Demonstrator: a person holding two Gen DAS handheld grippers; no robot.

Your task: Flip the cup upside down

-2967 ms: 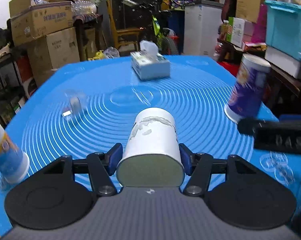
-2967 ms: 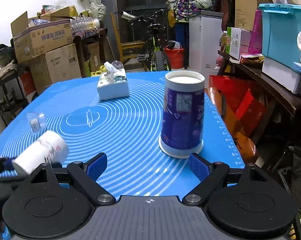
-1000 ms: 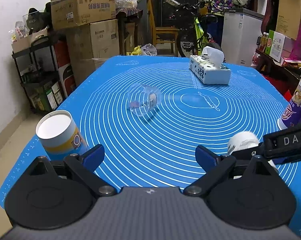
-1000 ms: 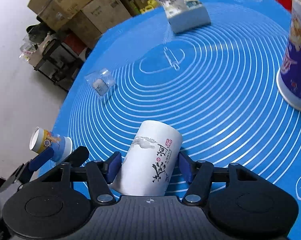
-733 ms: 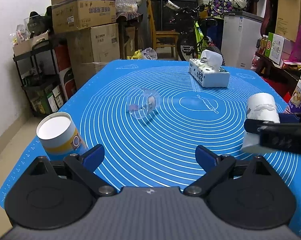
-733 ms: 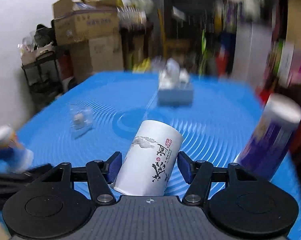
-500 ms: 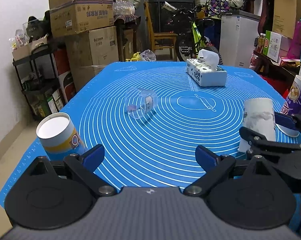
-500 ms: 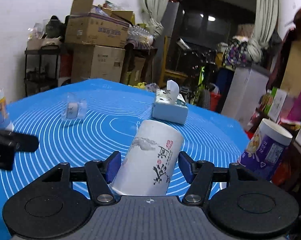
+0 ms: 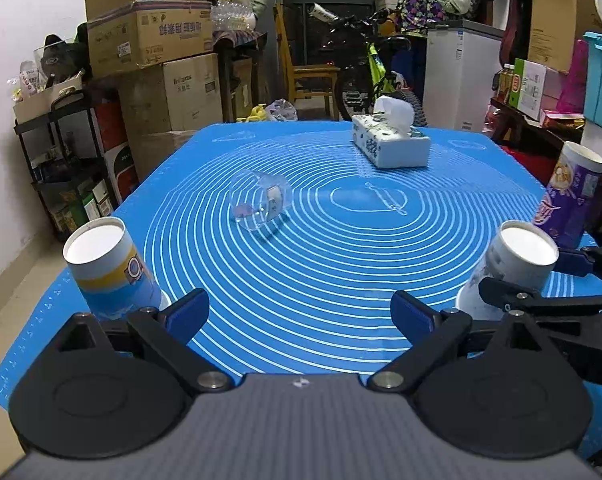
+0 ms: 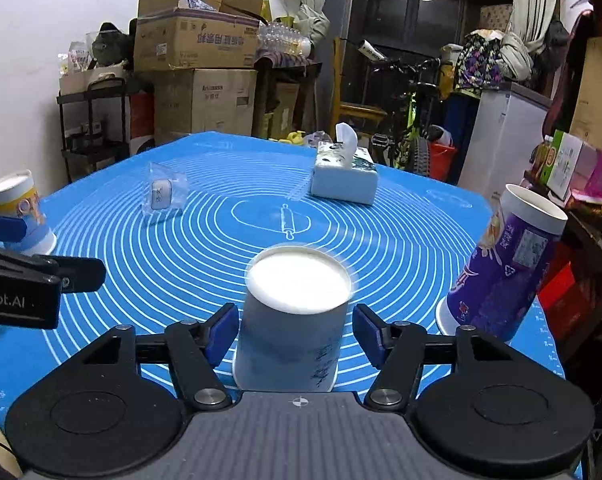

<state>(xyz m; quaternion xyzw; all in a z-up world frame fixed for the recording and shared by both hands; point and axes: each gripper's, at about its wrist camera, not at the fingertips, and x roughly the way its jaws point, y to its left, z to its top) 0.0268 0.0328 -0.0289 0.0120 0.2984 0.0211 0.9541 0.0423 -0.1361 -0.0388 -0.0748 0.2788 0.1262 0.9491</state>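
1. I found the white cup (image 10: 291,328) standing on the blue mat (image 10: 401,240), wide rim down and flat base up, between the fingers of the right gripper (image 10: 293,334). From the left wrist view it appeared slightly tilted, so I could not confirm it sat fully flat.
2. The right gripper's jaws stood slightly apart from the cup wall on both sides; I judged the cup released, or nearly so.
3. The left gripper (image 9: 299,314) was spread wide and held nothing, near the mat's front edge.
4. Handling, by judgement: the cup looked like thin paper, light, easily crushed and easily tipped. I would take it at mid-wall with gentle pressure, never at the rim.
5. Nearby items: a purple cup (image 10: 505,268) just to the right, a yellow-banded cup (image 9: 109,268) at the left edge, a clear plastic cup (image 9: 261,202) lying mid-mat, and a tissue box (image 10: 343,180) farther back.
6. The flip appeared essentially done; a clean withdrawal remained.
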